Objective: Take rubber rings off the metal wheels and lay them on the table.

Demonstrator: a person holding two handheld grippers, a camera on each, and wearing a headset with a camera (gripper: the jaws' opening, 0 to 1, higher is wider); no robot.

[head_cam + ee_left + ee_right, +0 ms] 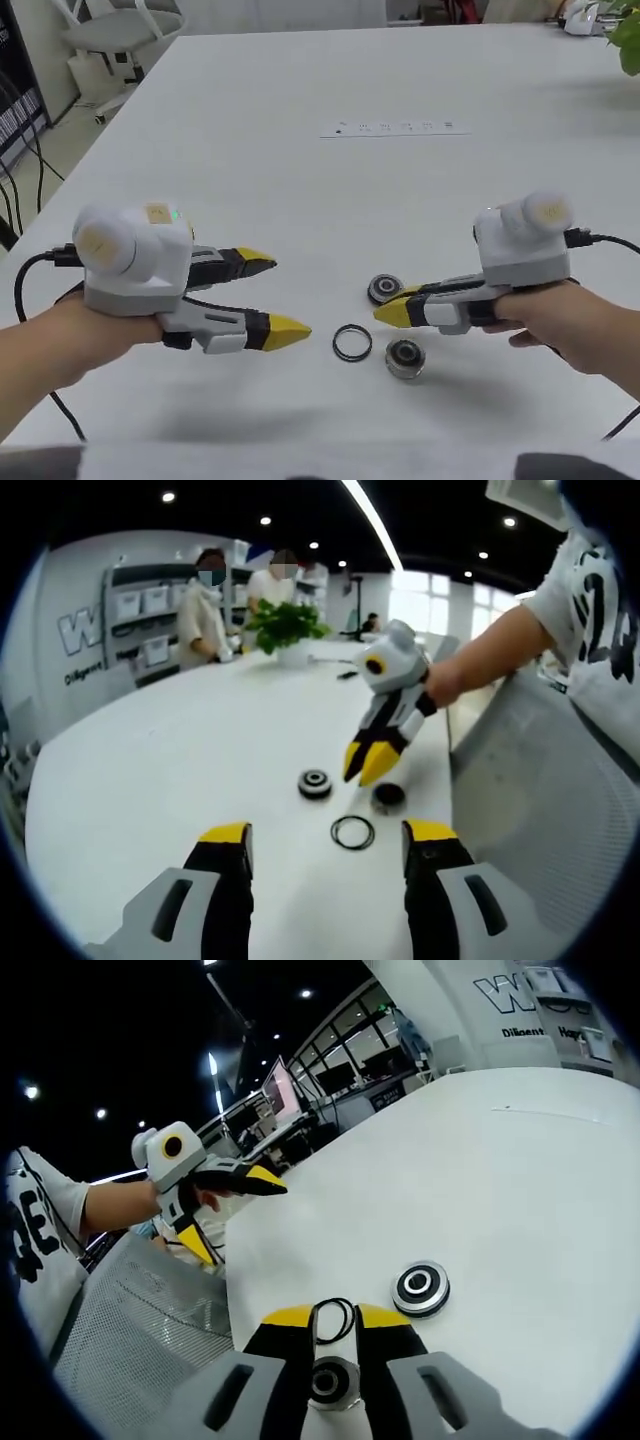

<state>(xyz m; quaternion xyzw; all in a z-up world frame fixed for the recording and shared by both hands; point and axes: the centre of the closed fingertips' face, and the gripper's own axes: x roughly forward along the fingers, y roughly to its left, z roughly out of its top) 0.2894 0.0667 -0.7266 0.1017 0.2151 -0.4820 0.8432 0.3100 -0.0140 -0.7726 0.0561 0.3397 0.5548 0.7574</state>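
A wall (85, 630) at ten o'clock in the left gripper view bears a large "W" with "Diligent" below it. In the right gripper view, at one o'clock, it reads "W" and "Diligen". Small print on the paper strip (395, 128) at twelve o'clock in the head view and the letters on the shirt (600, 590) are illegible.

Setting was an open-plan office: long white table (300, 180), swivel chair (120, 30) far left, monitors (280, 1085), potted plant (285, 630), recessed ceiling spotlights (265, 521) (wall lettering (510, 995) partly legible).
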